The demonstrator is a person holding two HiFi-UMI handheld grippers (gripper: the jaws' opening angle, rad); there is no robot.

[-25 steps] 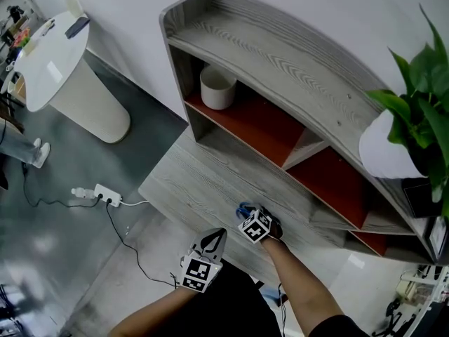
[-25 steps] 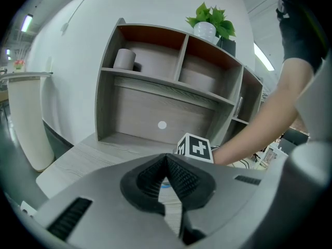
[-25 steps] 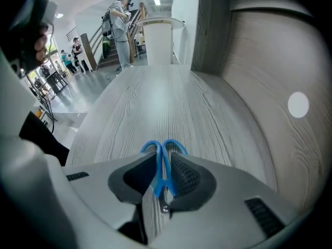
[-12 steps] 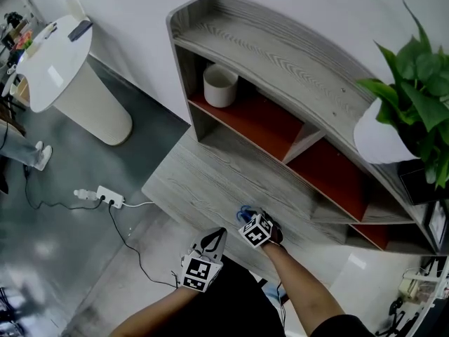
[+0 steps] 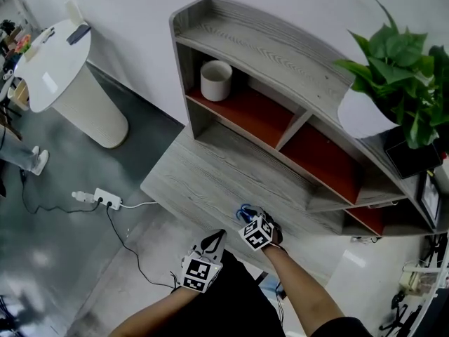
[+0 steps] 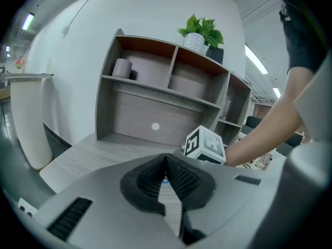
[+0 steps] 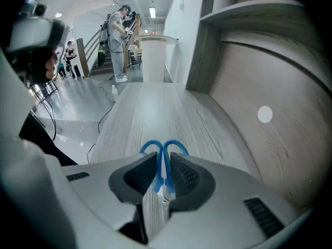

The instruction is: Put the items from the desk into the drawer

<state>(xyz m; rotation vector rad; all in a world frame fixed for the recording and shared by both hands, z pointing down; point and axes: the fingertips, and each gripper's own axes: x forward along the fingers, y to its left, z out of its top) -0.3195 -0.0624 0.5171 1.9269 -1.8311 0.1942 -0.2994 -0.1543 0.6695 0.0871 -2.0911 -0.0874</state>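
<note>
Pick-up is proceeding: right tongs [image 7: 164,161] are gripping blue scissors [image 7: 158,176] at the table [image 5: 203,181]. Left tongs [image 6: 167,162] are sitting clenched, empty. The drawer [image 7: 270,139] likely needs opening next.

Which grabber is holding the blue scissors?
The right gripper: its jaws are closed on the blue scissors. The left gripper is closed too, but with nothing between its jaws.

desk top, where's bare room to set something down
The desk is bare from its left edge to the scissors and back to the shelf unit. Crowded only near the front edge, where the right gripper holds the scissors.
</note>
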